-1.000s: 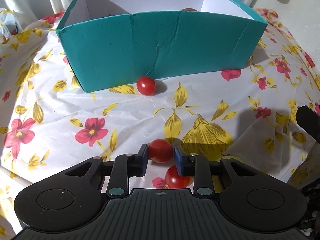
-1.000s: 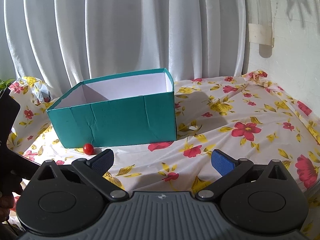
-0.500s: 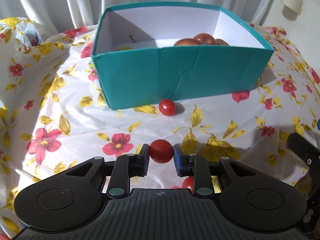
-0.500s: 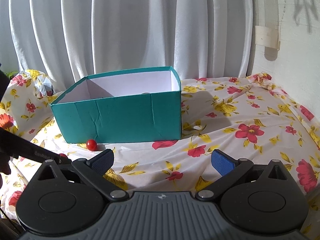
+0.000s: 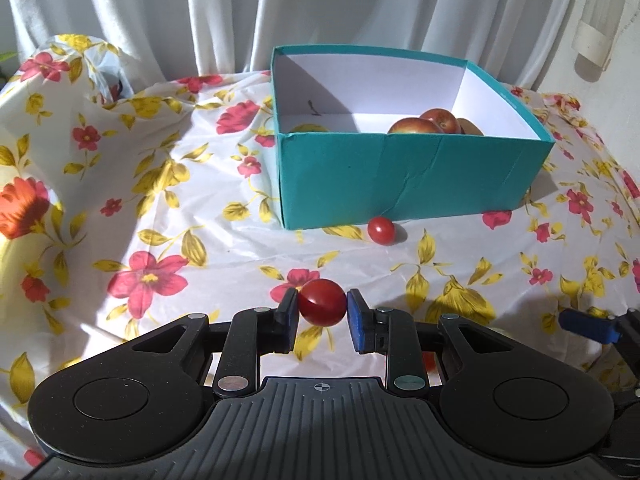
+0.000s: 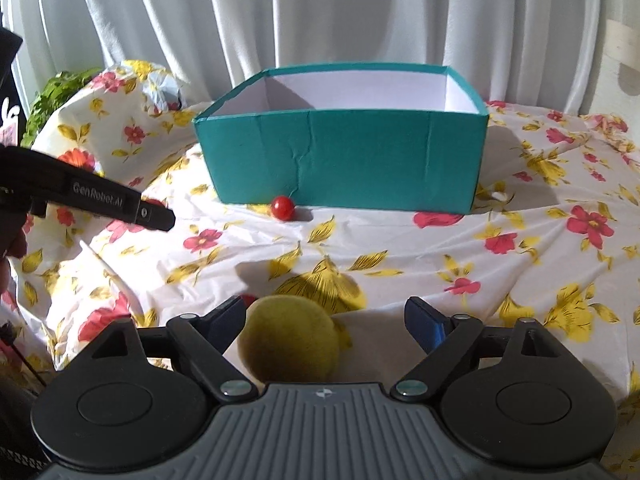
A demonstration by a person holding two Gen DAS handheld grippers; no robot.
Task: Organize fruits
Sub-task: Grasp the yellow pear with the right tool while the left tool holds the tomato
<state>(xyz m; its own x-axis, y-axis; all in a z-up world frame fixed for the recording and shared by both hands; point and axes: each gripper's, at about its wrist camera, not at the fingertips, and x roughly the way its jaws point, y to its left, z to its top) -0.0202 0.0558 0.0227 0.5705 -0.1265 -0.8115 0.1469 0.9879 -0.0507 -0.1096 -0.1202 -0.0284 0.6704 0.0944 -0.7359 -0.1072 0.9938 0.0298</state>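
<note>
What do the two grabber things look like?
Both the left gripper and the right gripper are black plastic, with a ribbed grey middle, round discs on each side, silver screws and blue pads on the fingers. White "GenRobot.AI" lettering marks one's side.

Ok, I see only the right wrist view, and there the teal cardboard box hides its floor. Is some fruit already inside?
Observer: Yes, two reddish round apples lie inside the teal cardboard box, near its right wall.
Operator: Does the left claw hold something?
Observer: The left claw is shut on a small red cherry tomato.
Operator: Anything else in the box?
Observer: A yellow fruit shows just over the front wall, at the left; its kind I cannot tell.
</note>
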